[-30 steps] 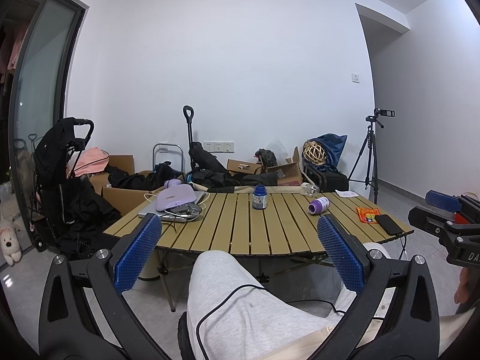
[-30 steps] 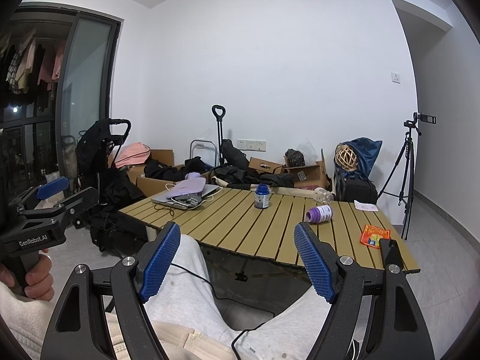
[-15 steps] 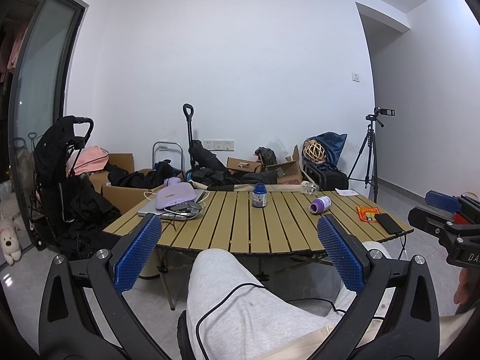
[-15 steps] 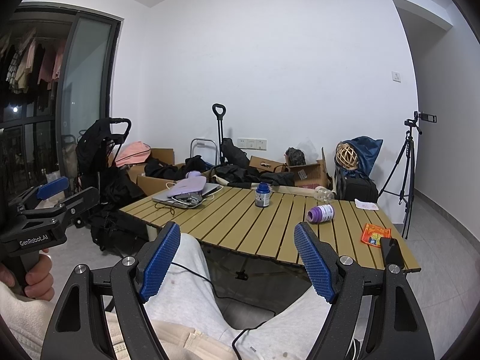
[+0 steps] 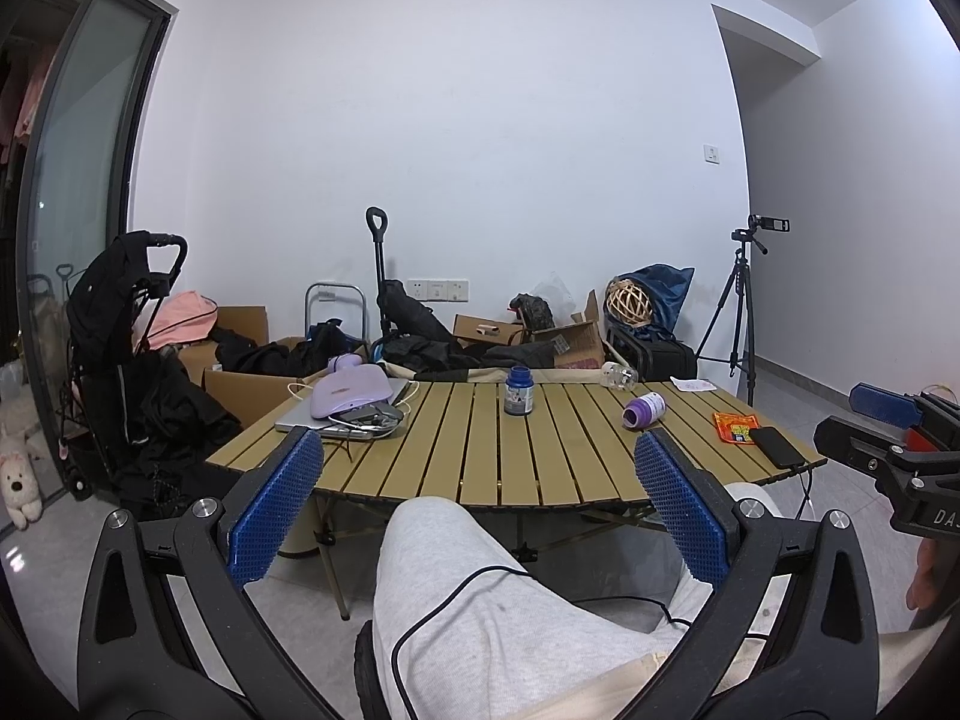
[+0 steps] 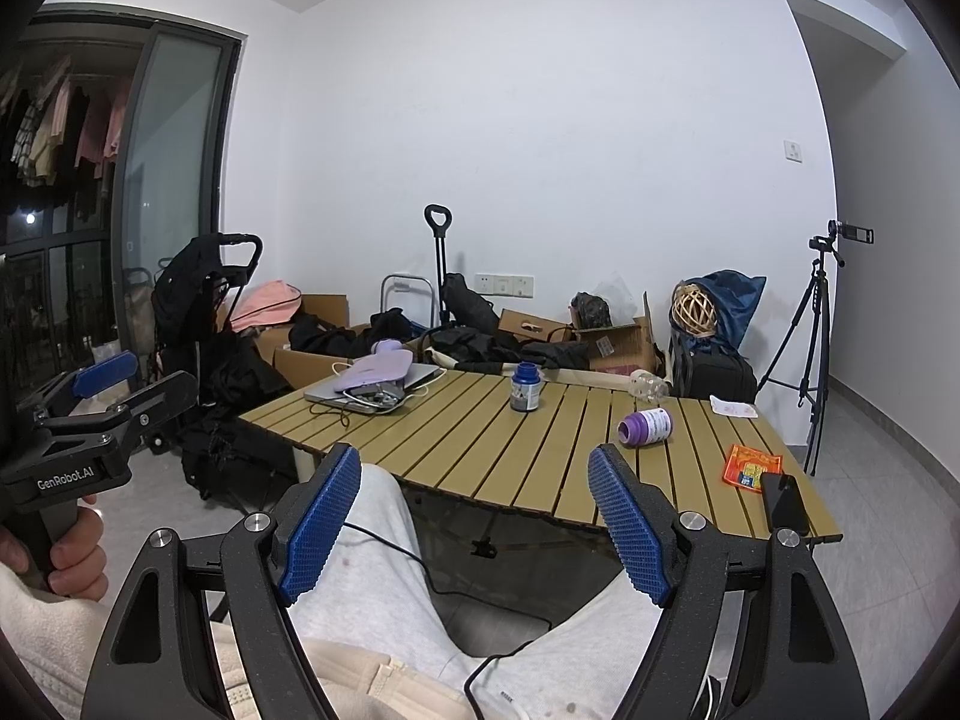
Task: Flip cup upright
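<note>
A purple cup (image 5: 644, 409) (image 6: 645, 426) lies on its side on the right part of the slatted wooden table (image 5: 558, 462) (image 6: 480, 444), its mouth facing left. My left gripper (image 5: 480, 504) hangs open above the person's grey-trousered knee, well short of the table. My right gripper (image 6: 477, 519) is open too, held over the lap in front of the table's near edge, with nothing between its fingers. Each gripper shows at the edge of the other's view.
A dark blue jar (image 5: 519, 391) stands upright mid-table. A laptop with a lilac pouch (image 5: 351, 393) lies at the left. An orange packet (image 5: 735, 425) and a black phone (image 5: 776, 446) lie at the right edge. A clear bottle (image 5: 618, 375) lies at the back. Boxes, bags, a tripod (image 5: 741, 312) stand behind.
Both views have shifted very slightly; the grippers stay open and the cup has not moved.
</note>
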Available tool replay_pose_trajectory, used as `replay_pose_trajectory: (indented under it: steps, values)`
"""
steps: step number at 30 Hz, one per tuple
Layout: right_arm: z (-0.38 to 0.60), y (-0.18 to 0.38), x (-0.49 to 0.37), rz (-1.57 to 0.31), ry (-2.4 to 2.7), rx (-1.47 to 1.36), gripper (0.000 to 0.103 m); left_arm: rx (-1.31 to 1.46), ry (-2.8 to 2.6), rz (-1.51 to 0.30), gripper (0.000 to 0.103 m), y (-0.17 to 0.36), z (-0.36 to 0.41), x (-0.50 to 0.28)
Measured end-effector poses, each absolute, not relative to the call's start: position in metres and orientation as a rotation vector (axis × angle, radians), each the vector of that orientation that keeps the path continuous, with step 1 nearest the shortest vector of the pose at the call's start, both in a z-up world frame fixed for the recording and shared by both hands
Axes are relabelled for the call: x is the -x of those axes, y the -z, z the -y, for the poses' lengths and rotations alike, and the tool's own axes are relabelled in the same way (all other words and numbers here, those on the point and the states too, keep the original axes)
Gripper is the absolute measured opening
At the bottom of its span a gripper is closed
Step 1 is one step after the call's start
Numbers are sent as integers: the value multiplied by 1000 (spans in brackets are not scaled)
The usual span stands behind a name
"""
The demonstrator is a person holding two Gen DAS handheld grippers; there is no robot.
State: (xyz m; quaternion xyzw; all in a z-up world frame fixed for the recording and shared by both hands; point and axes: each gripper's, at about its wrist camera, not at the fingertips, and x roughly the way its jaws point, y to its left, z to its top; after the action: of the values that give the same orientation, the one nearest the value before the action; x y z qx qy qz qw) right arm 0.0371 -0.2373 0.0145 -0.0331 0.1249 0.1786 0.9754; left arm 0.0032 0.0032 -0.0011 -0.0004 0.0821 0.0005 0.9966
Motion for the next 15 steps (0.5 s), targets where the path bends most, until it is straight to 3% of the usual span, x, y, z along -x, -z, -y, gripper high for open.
replay_pose_trajectory:
  steps: [15]
  values:
    - [238, -7, -42, -276, -381, 55, 83, 32, 35, -179, 103, -2, -7, -10]
